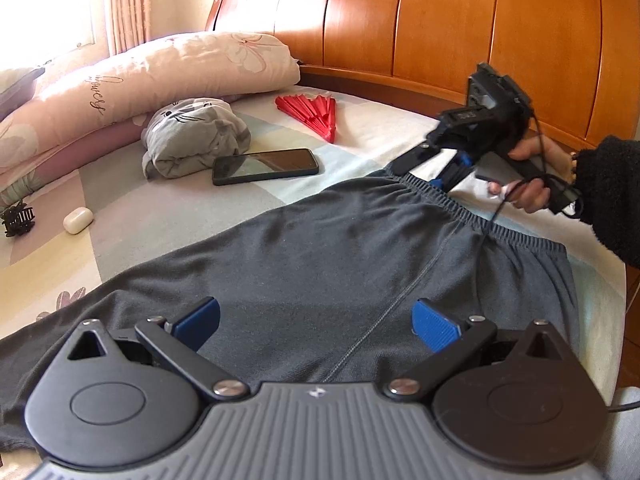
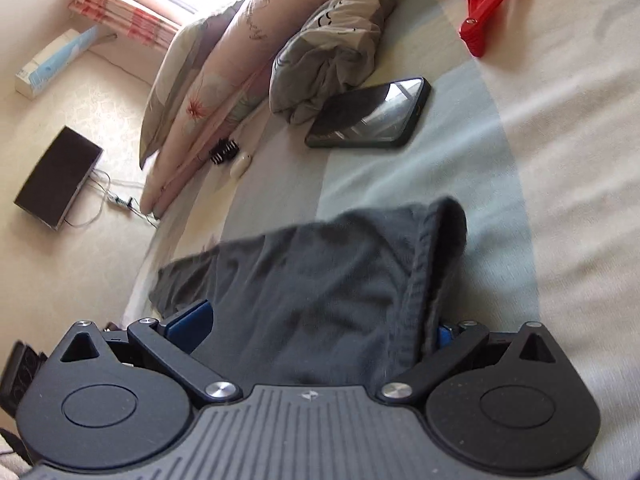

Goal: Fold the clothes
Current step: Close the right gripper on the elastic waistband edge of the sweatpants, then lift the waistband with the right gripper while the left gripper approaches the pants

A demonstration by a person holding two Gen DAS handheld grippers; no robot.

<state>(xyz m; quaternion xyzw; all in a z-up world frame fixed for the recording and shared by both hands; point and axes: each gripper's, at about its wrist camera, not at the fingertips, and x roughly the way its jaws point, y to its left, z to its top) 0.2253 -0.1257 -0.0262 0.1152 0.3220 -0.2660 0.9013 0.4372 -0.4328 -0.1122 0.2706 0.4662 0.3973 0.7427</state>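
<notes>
- Left wrist view: the dark grey pants (image 1: 320, 248) lie flat on the bed (image 1: 168, 208), filling the middle and lower part of the frame.
- The left tool (image 1: 316, 322) sits at the bottom middle, just above the pants. Its two blue fingers (image 1: 436, 326) are wide apart and grasp nothing.
- At the right of the frame a hand (image 1: 532, 176) in a black sleeve (image 1: 612, 196) holds the right tool (image 1: 430, 168). Its tip is at the stretchy top edge of the pants. From here I cannot tell if it is squeezing.
- Past the pants, in the middle left, a phone (image 1: 266, 166) lies beside a rolled grey cloth (image 1: 196, 140). A red fan (image 1: 312, 112) is near the wooden headboard (image 1: 440, 24).
- A pink quilt (image 1: 132, 80) is at the upper left. A small white case (image 1: 78, 220) and a black hair clip (image 1: 18, 220) are at the far left.
- Right wrist view: the pants (image 2: 320, 300) fill the lower middle, and their top edge is lifted up between the fingers of the right tool (image 2: 320, 328). The fingers are apart, with cloth covering the right one, so I cannot tell if it has a hold.
- The phone (image 2: 372, 114) and the grey cloth (image 2: 332, 52) sit above the pants, and the red fan (image 2: 492, 4) is at the upper right.
</notes>
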